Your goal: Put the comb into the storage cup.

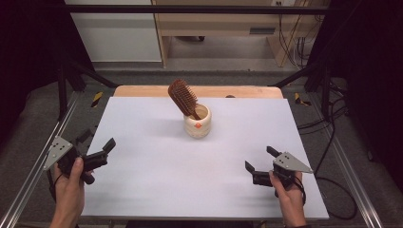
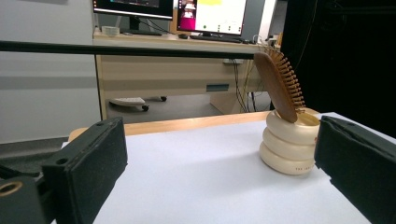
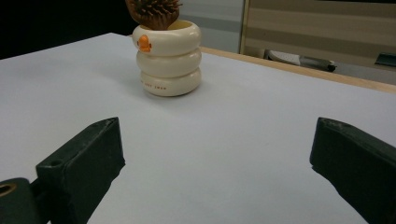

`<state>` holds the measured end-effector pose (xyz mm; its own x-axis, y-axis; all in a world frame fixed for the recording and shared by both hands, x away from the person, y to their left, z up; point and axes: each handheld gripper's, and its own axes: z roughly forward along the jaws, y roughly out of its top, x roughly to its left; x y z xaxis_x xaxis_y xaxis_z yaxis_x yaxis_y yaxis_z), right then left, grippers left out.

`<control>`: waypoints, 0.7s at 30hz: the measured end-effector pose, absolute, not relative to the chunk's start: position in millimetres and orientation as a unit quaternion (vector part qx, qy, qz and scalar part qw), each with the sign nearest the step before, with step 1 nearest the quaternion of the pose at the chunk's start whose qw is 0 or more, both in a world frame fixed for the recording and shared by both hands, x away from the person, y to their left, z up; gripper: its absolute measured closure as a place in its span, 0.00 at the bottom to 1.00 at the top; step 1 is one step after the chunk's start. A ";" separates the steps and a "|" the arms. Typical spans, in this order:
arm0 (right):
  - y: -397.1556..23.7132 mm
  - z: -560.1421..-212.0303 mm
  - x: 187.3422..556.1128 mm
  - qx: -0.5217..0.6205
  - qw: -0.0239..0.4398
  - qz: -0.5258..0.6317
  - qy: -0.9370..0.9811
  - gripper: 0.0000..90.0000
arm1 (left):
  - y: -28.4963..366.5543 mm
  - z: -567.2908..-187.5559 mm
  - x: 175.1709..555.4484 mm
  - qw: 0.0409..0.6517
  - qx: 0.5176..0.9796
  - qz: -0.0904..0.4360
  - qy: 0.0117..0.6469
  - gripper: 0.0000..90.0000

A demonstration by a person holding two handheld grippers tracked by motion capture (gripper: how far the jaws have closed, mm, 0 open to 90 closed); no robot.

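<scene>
Right claw (image 1: 258,165): jaws wide apart, empty, low over the white worktop (image 1: 157,180). Left claw (image 1: 96,147): likewise. Ahead, between both, well apart: wooden hairbrush (image 1: 183,97) leaning handle-down in cream ringed cup (image 1: 198,122). Advised: steady the cup, pinch the brush head, lift upward.

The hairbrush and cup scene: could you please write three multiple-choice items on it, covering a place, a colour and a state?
1. Where is the hairbrush?
A. flat on the table
B. standing in the cup
C. in a gripper

2. What colour is the cup?
A. cream
B. blue
C. black

3. How do the left gripper and right gripper stand?
A. both shut
B. one holds the cup
C. both open and empty

Answers:
1 B, its handle sits inside the cup and its head leans out.
2 A, three cream rings show in both gripper views.
3 C, each gripper's jaws are wide apart over the white table.
</scene>
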<state>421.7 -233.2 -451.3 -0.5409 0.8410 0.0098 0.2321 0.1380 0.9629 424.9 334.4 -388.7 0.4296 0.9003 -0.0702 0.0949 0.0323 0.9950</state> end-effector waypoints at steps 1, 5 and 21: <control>-233.8 -451.2 421.5 0.385 0.285 0.532 0.698 0.04 | 333.9 -389.6 424.6 0.589 0.607 0.342 0.409 0.03; -236.5 -451.1 420.9 0.386 0.286 0.533 0.696 0.04 | 331.9 -393.4 423.0 0.587 0.610 0.343 0.408 0.03; -250.1 -451.9 419.8 0.387 0.286 0.536 0.693 0.04 | 331.9 -414.7 419.3 0.580 0.619 0.339 0.408 0.03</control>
